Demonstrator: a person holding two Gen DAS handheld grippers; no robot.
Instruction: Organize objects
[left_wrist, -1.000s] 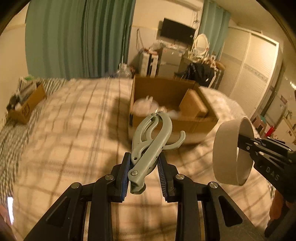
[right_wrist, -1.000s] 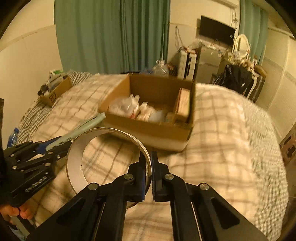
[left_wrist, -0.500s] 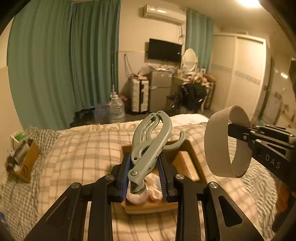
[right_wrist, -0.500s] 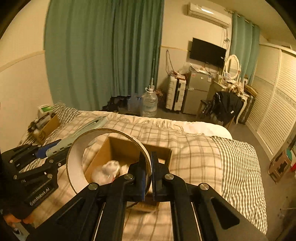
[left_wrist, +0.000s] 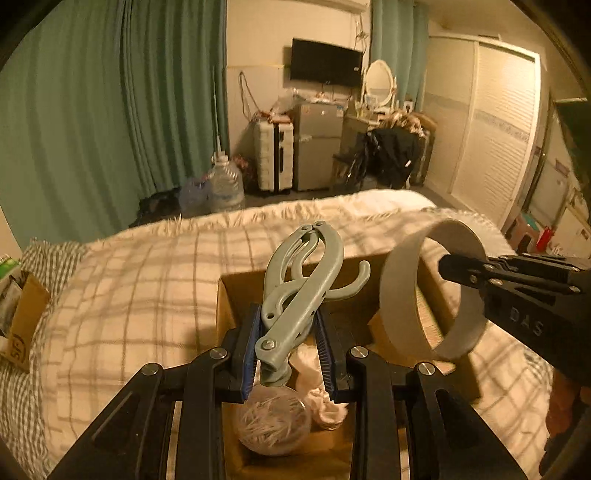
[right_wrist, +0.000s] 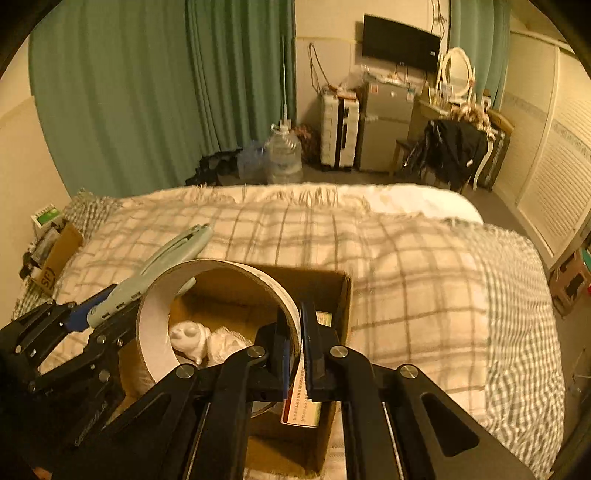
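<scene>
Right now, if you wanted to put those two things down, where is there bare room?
The plaid blanket is bare right of the open cardboard box, and between it and the small carton at the left edge. The box floor is crowded: white figurine, bagged bundle, printed packet.

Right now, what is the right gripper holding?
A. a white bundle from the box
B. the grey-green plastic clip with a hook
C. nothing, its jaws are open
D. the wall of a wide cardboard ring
D: the right gripper is clamped on the wall of the cardboard ring above the open cardboard box; the plastic clip sits in the left gripper.
</scene>
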